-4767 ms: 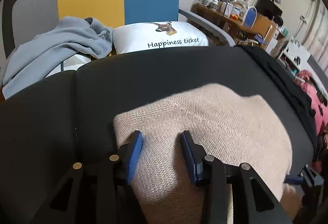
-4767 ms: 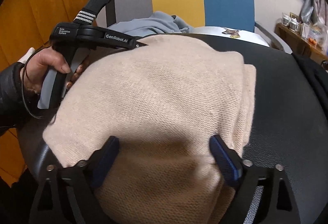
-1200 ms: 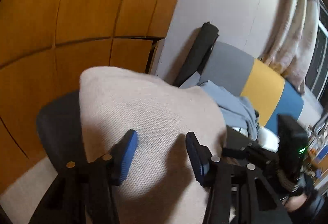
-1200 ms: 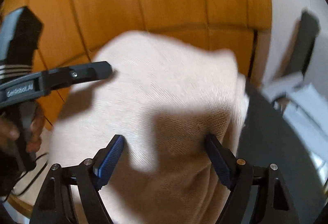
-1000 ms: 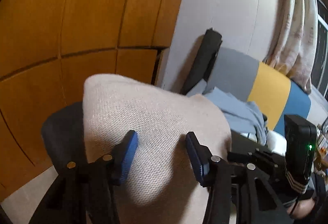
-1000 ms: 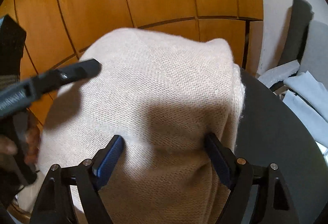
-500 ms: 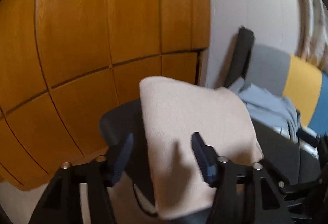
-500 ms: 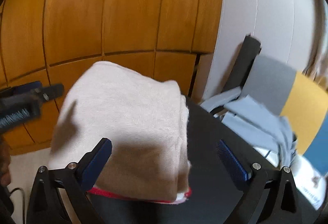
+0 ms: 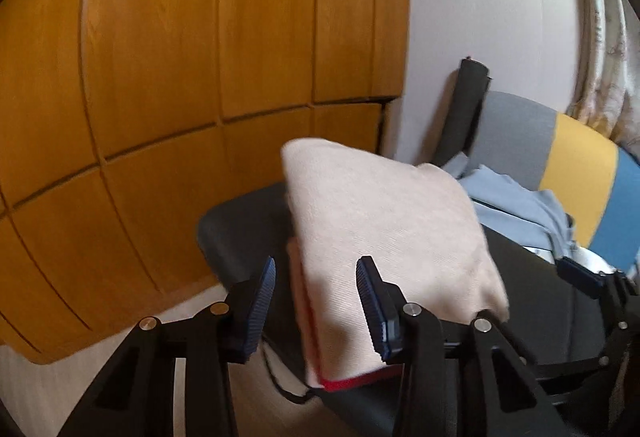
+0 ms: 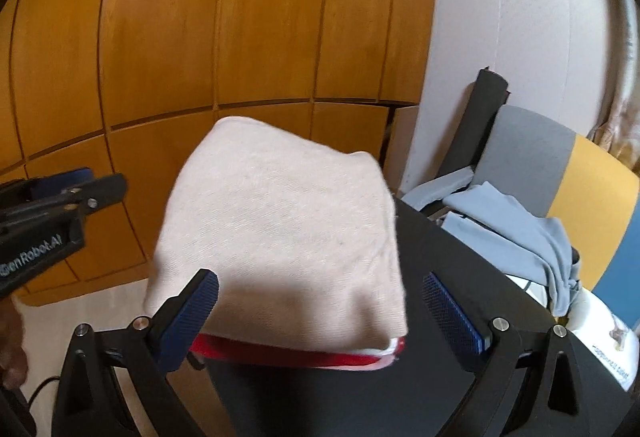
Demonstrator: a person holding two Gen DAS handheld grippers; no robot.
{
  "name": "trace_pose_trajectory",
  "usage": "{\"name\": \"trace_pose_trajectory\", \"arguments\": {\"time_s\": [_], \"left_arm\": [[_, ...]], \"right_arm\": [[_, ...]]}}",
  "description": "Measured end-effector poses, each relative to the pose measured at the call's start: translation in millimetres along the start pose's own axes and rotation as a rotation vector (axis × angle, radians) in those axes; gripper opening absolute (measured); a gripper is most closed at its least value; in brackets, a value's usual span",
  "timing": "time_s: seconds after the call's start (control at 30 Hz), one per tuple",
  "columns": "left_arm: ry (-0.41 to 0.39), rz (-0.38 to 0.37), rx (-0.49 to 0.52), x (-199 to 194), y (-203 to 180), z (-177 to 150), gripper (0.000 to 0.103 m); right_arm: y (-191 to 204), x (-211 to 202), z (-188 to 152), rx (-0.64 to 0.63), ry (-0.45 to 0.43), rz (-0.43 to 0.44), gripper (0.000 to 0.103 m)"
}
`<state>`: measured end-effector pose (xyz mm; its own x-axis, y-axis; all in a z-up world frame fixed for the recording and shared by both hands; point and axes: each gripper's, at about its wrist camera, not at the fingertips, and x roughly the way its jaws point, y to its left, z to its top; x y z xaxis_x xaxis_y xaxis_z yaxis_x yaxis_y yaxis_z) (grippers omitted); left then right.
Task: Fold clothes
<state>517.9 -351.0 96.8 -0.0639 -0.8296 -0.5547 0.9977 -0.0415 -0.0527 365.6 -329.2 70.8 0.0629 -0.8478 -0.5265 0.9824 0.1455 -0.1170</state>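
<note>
A folded beige knit sweater (image 9: 384, 221) (image 10: 280, 229) lies on a black padded seat (image 9: 236, 229), on top of a red garment (image 10: 300, 355) whose edge shows beneath it. My left gripper (image 9: 316, 277) hangs just short of the sweater's near left corner. Its jaws are closing and the pads touch no cloth. My right gripper (image 10: 320, 289) stands wide open in front of the sweater's near edge, clear of it. The left gripper (image 10: 80, 193) also shows at the left of the right wrist view.
Behind the seat stands a chair with a grey, yellow and blue back (image 10: 592, 189), holding a crumpled grey-blue garment (image 10: 512, 225) and a white printed pillow (image 10: 600, 341). Wooden wall panels (image 10: 200, 57) fill the left. A person's hand (image 10: 10, 349) is at the lower left.
Both grippers have backed off and risen from the sweater, which now rests alone on the stack. The right jaws opened wide and the left jaws narrowed.
</note>
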Motion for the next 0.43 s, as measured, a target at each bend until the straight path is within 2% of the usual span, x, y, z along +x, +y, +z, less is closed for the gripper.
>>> {"name": "trace_pose_trajectory", "arguments": {"time_s": [0.13,0.43], "left_arm": [[0.033,-0.054,-0.020,9,-1,-5,0.043],[0.025,-0.025,-0.022,24,-6,-5,0.039]], "right_arm": [[4,0,-3,-0.016,-0.003,-0.005,0.103],[-11,11,-9,0.049,0.018,0.006,0.103]]}}
